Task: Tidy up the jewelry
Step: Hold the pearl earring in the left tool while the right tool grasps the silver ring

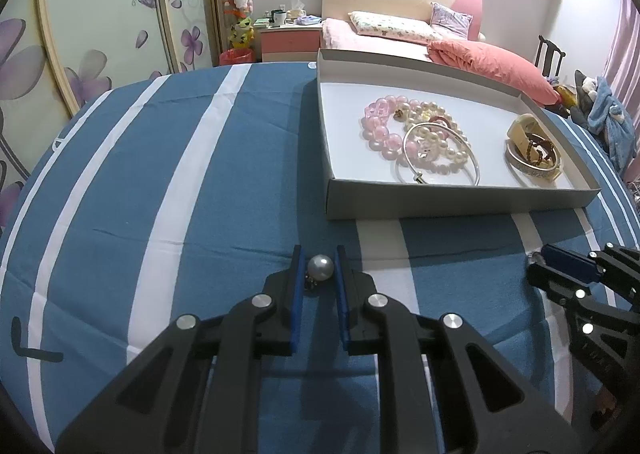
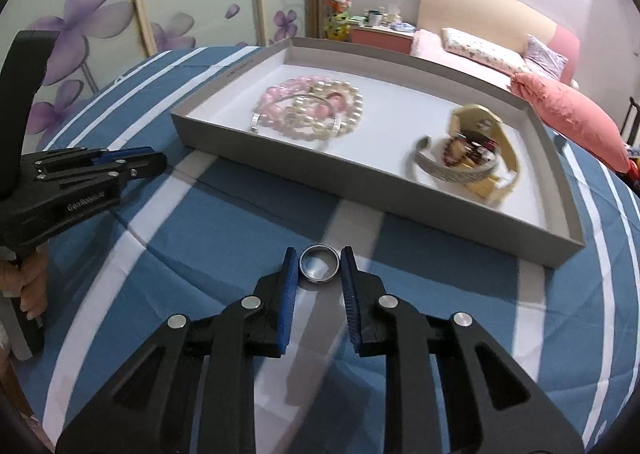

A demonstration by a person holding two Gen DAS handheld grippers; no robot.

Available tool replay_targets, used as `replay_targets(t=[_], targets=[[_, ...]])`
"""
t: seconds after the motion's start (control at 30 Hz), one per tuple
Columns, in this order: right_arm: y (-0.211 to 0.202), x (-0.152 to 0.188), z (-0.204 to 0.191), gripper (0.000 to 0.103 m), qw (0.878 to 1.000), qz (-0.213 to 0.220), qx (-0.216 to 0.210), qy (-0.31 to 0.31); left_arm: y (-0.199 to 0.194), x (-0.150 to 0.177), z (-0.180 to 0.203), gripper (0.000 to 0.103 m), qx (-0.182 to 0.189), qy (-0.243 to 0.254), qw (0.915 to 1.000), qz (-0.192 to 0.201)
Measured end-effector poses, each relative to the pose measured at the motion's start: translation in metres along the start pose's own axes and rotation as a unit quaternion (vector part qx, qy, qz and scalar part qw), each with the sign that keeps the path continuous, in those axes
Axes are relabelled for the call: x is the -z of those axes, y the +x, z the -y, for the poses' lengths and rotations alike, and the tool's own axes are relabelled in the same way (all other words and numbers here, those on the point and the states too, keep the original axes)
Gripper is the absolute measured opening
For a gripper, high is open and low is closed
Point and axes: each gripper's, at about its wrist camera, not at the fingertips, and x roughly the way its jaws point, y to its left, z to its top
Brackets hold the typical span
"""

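A pearl earring (image 1: 320, 267) is pinched between the nearly closed pads of the left gripper (image 1: 319, 270) above the striped blue cloth (image 1: 160, 173). A silver ring (image 2: 319, 265) is clamped on the cloth by the right gripper (image 2: 319, 268), narrowly open. Bracelets (image 1: 420, 133) are piled in the grey tray (image 1: 440, 205) beyond.

We see a blue-and-white striped cloth (image 1: 160, 181), a grey tray (image 1: 440, 199), pink beads (image 1: 378, 121), cream pearls (image 1: 448, 151).
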Motion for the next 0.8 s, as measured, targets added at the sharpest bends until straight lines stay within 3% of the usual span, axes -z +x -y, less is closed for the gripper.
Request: replay_targets(t=[0.27, 0.37, 0.8], targets=[[-0.020, 0.022, 0.054, 0.023, 0.995, -0.001, 0.054, 0.078, 0.000, 0.000, 0.000, 0.015, 0.000, 0.000, 1.0000, 0.000], [-0.026, 0.027, 0.064, 0.023, 0.993, 0.013, 0.053, 0.101, 0.000, -0.001, 0.000, 0.015, 0.000, -0.001, 1.0000, 0.002], [-0.057, 0.016, 0.054, 0.023, 0.986, 0.122, 0.050, 0.102, -0.028, 0.005, 0.026, 0.015, 0.011, 0.015, 0.9980, 0.060]])
